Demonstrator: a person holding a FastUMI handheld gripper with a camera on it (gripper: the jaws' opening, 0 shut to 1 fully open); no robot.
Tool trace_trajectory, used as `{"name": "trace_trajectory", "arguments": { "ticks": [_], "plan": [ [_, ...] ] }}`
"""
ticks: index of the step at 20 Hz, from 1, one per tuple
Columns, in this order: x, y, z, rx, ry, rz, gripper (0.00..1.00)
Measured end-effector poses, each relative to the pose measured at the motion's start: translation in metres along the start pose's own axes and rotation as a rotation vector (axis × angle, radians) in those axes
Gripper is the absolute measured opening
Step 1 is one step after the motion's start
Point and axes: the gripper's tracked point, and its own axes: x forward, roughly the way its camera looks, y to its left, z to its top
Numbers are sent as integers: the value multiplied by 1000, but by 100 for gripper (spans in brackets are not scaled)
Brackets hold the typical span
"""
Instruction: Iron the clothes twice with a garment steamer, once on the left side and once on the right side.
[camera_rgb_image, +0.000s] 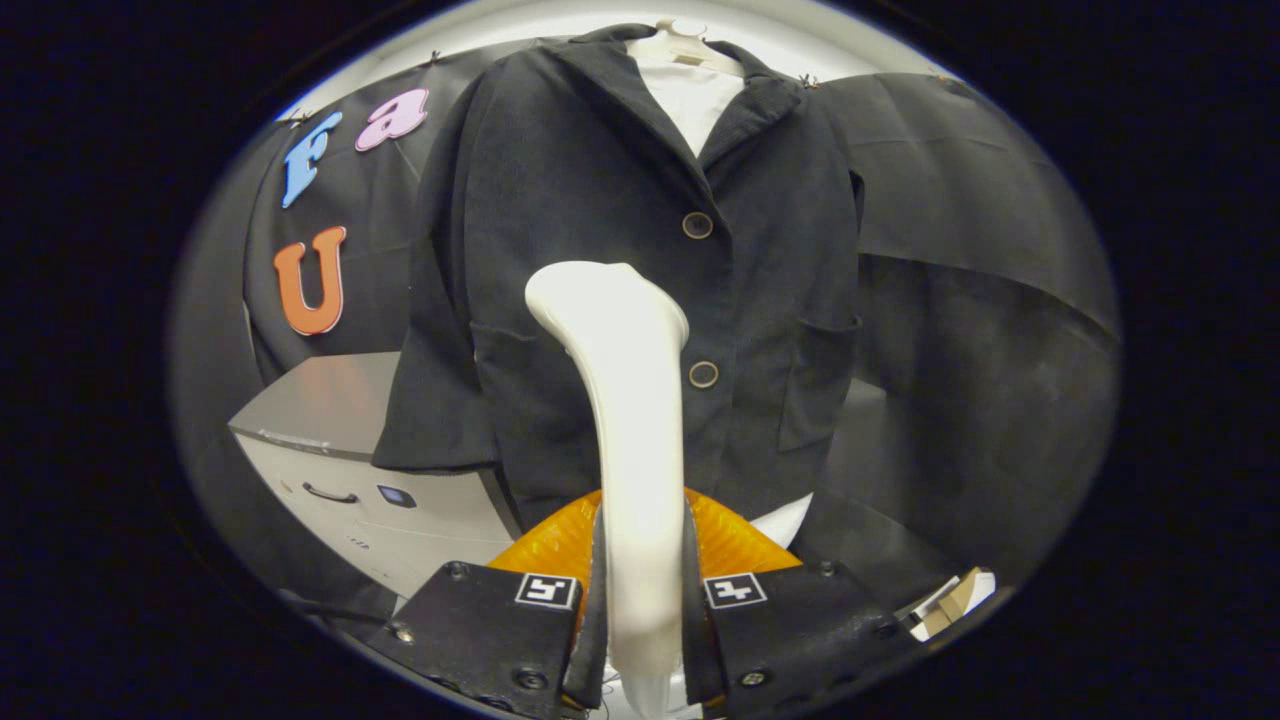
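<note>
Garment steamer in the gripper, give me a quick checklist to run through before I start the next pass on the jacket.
1. Grip on the steamer: ok. The gripper is shut on the white garment steamer, a finger on each side of its handle.
2. Steamer aim: ok. Its head points up at the dark jacket, just beside the lower button.
3. Jacket hanging: ok. It hangs on a hanger, front facing the gripper.
4. Head contact with the fabric: cannot tell from this angle.
5. Steam running: cannot tell, none visible.
6. Which side has been ironed: cannot tell.
</note>
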Motion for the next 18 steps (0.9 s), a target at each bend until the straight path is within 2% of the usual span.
{"name": "trace_trajectory", "arguments": {
  "ticks": [18],
  "plan": [
    [21, -4, -89, -42, 118, -30, 33]
  ]
}}
